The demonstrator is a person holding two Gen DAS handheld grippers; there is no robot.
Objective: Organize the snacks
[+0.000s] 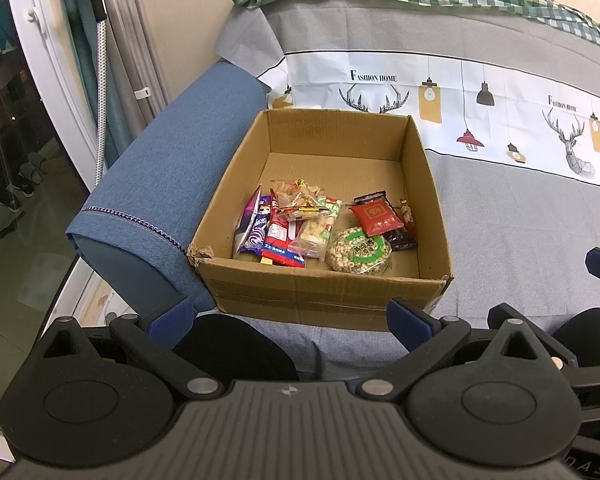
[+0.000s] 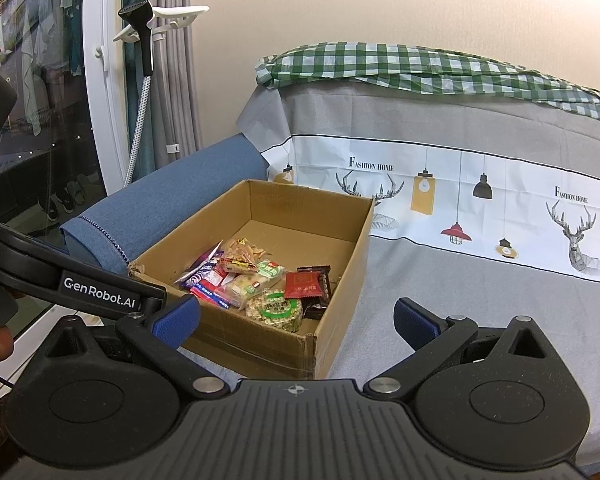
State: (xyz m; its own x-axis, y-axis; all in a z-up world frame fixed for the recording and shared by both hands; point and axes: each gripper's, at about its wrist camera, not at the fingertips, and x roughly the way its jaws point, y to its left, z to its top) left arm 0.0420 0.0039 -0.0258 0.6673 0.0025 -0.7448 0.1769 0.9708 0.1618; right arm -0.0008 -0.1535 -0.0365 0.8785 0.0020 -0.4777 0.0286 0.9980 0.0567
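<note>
Grey sofa cover (image 1: 520,216) bears a cardboard box (image 1: 324,292) holding all visible snacks (image 1: 320,228). Left gripper (image 1: 292,320) and right gripper (image 2: 296,320) hover spread, empty; this fits either sorting finished or unpacking ahead.

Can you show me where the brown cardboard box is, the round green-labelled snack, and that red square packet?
Brown cardboard box (image 1: 320,292): left wrist view, near outer wall.
Round green-labelled snack (image 1: 359,251): left wrist view, middle of its label.
Red square packet (image 2: 305,285): right wrist view, centre of its face.
</note>
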